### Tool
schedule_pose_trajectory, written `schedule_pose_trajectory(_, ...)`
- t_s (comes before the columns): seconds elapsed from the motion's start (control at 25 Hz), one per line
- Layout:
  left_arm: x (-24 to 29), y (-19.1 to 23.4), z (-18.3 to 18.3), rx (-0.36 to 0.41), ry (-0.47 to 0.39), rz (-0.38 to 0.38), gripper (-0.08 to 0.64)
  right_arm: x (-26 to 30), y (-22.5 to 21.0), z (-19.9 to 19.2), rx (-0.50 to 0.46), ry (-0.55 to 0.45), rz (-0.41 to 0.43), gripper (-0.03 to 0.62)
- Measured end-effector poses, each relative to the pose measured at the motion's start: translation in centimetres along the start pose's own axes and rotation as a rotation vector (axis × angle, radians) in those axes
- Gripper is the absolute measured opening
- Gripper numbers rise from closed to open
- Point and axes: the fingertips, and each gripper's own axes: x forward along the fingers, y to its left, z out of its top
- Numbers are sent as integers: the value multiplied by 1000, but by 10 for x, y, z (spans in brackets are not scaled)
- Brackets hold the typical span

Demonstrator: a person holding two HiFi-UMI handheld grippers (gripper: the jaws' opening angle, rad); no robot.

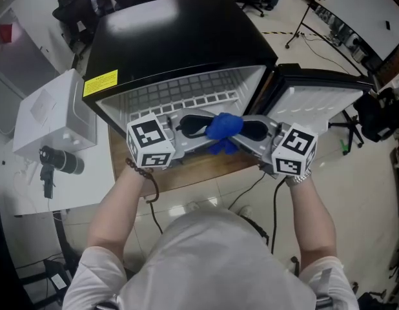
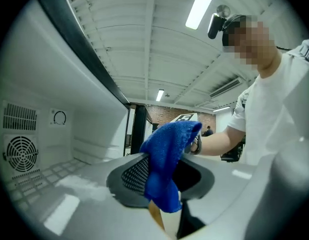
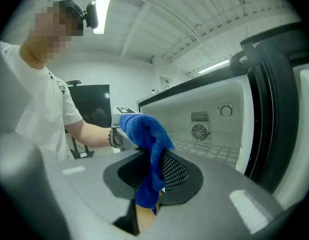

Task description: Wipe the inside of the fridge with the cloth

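A blue cloth (image 2: 167,169) hangs between the left gripper's (image 2: 162,181) parted jaws, lying against one mesh pad (image 2: 134,174). The fridge's (image 2: 84,129) fan (image 2: 19,154) sits far left.

the small black box-shaped fridge (image 1: 180,37) stands in the middle, just ahead of the person, on a brown wooden board (image 1: 199,170). its white-lined plastic door (image 1: 316,105) hangs open to the right. inside, a white wire shelf (image 1: 180,95) lies across the compartment, and a round white fan grille (image 3: 200,132) sits on the back wall above it. left of the fridge, a white boxy appliance (image 1: 54,112) rests on a white flat table (image 1: 19,199), with what looks like a black cylindrical camera (image 1: 57,163) before it. in front of the opening, the left gripper (image 1: 203,133) and right gripper (image 1: 248,133) point at each other; the blue terry cloth (image 1: 223,129) hangs between them, within both pairs of jaws.
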Motion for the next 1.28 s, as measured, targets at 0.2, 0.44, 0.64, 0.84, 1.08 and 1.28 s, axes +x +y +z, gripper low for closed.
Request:
schedule_pose_trajectory(0.2, 4, 1, 1, 21, 1, 45, 94, -4, -1, -1, -33, 25, -9, 61)
schedule_pose_trajectory(0.44, 11, 17, -4, 42, 10, 189, 67, -5, -17, -8, -77, 53, -144, 72)
schedule_pose_trajectory(0.64, 21, 35, -7, 57, 9, 319, 66, -16, -41, -17, -43, 40, -293, 95)
schedule_pose_trajectory(0.84, 32, 57, -8, 26, -1, 404, 66, -36, -65, -21, -13, 9, -441, 97)
schedule_pose_trajectory(1.08, 44, 80, -8, -4, -7, 505, 66, -61, -85, -24, -4, 5, -597, 96)
schedule_pose_trajectory(1.28, 53, 99, -11, -40, -18, 592, 66, -69, -86, -26, -19, 12, -630, 3)
